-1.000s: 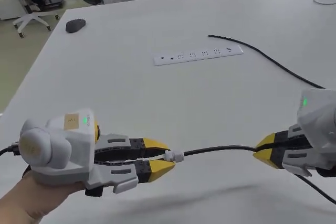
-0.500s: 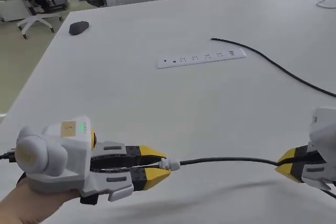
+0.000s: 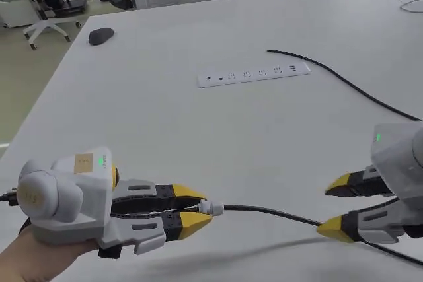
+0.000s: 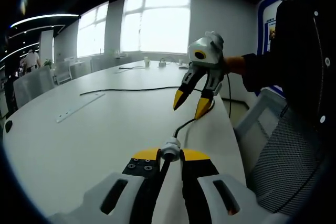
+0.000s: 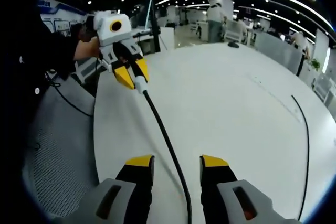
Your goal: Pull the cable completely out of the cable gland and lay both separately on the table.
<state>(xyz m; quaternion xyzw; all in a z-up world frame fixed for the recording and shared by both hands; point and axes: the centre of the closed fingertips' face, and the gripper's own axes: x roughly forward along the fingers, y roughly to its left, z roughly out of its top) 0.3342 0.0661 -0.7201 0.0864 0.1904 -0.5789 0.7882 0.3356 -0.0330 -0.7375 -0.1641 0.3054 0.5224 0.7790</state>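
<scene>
**While left tongs pinch the gland, right tongs stand wide round the cable**

Though the left tongs (image 3: pixel 205 211) are clamped on the white cable gland (image 3: pixel 213 209), most of the gland's body is buried btw the yellow tips. Just its front end pokes out. The black cable (image 3: pixel 277 212) leaves that end, so it sits in the gland, not pulled free. How deep it goes can't be made out. Gland and cable are both held above the tabletop (image 3: pixel 198 137), near its front edge.

The right tongs (image 3: pixel 327 211) are spread wide, one tip each side of the cable. In the right gripper view the cable runs up the gap w/o touching either tip. In the head view the right tongs' body is cut off by the frame edge, and it covers part of the cable's run. The cable's far end goes out of frame lower right. The hand (image 3: pixel 30 255) under the left tongs is partly cropped too.

Other stuff: a white power strip (image 3: pixel 254 72) lies mid-tabletop, well apart from the tongs. A black cord (image 3: pixel 344 82) starts near the strip's right end and curves off to the right edge. A dark mouse (image 3: pixel 100 35) sits at the far left, and an office chair (image 3: pixel 39 4) stands on the floor beyond.
</scene>
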